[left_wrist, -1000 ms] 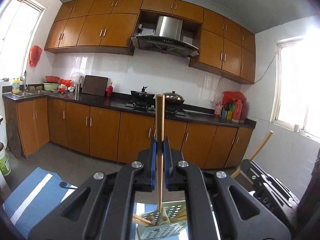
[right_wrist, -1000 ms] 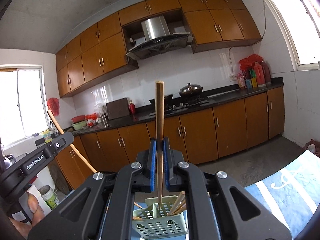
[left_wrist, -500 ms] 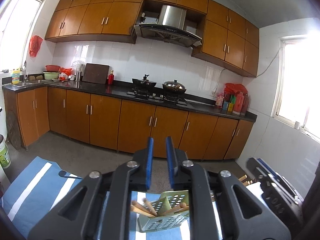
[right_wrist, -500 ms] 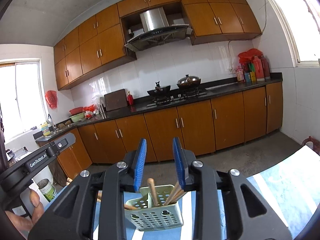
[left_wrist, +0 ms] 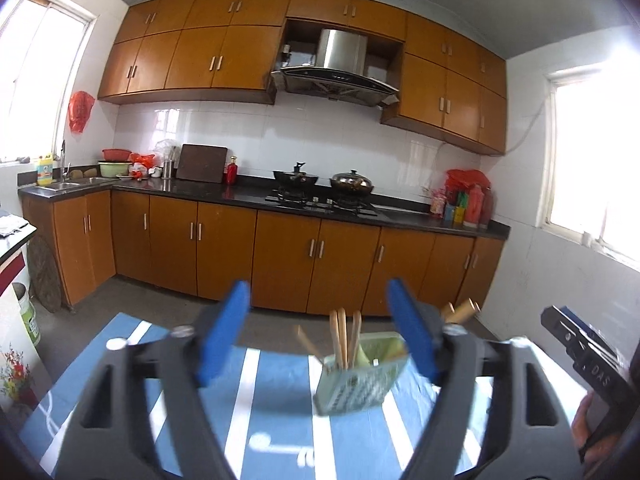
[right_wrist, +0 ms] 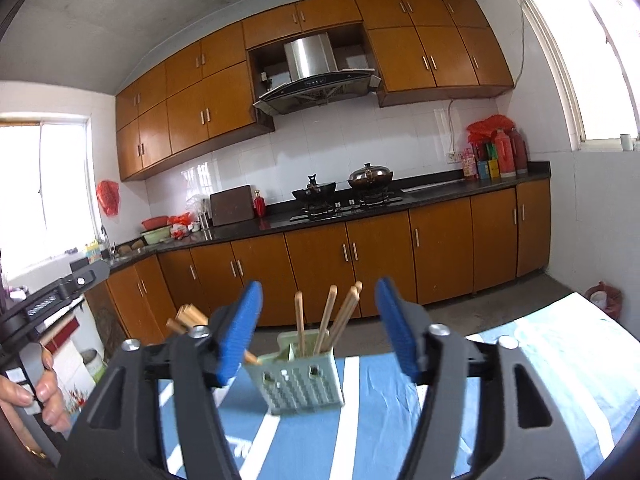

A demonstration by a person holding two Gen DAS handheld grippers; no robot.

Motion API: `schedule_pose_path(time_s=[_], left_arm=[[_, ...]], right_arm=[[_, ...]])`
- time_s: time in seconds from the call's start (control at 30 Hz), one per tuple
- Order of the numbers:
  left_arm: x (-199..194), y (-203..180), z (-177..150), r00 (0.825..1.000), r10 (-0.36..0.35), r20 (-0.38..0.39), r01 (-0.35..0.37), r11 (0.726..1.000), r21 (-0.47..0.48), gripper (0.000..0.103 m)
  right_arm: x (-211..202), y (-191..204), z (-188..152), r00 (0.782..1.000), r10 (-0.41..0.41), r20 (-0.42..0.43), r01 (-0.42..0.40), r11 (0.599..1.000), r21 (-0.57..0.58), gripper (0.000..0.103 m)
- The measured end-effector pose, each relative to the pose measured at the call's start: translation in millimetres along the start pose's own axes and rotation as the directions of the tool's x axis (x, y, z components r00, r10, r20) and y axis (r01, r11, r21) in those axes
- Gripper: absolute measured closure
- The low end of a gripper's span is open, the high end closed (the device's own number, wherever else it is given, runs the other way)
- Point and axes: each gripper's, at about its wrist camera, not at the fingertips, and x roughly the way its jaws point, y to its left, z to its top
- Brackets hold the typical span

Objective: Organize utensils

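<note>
A pale green perforated utensil holder [left_wrist: 360, 378] [right_wrist: 298, 376] stands on the blue and white striped cloth [left_wrist: 276, 408] [right_wrist: 376, 420]. Several wooden chopsticks [left_wrist: 343, 338] [right_wrist: 328, 316] stand upright in it. My left gripper [left_wrist: 320, 340] is open and empty, just in front of the holder. My right gripper [right_wrist: 318, 332] is open and empty, also facing the holder. The other gripper's body shows at the right edge of the left wrist view [left_wrist: 588, 364] and at the left edge of the right wrist view [right_wrist: 44, 300].
Brown base cabinets [left_wrist: 280, 256] under a black counter [left_wrist: 240, 194] run along the far wall, with pots on a stove [left_wrist: 320, 188]. A sink [left_wrist: 76, 182] is at the left. Windows stand at both sides. Grey floor lies beyond the table.
Both grippers let go of their chopsticks, which now stand in the holder. Both sets of jaws opened wide and drew back from the holder.
</note>
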Motion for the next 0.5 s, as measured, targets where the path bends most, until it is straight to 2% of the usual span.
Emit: schedule_pose_path(time_s=[0.13,0.23,0.37,0.5], left_arm=[[-32,0,-29,1.0,-0.007,-0.003,0.007,0.999,0.04,0.004],[-51,2,-52,1.0,0.004,-0.018,-0.004,0.999,0.05,0.004],[-63,6,-78,0.998,0.035,-0.049,-0.032,0.998,0.05,0.004],[-76,5,-102,0.994,0.108,-0.031,-0.104,0.989,0.104,0.004]], right_arm=[[-26,8,-19,1.0,-0.013,0.004,0.013,0.999,-0.036,0.01],[-42,14,-33,1.0,-0.027,0.016,0.028,0.998,-0.062,0.002],[-55,25,-54,0.998,-0.067,0.0,0.067,0.992,-0.111,0.002],[-60,32,-76,0.994,-0.107,-0.016,0.103,0.983,-0.151,0.002]])
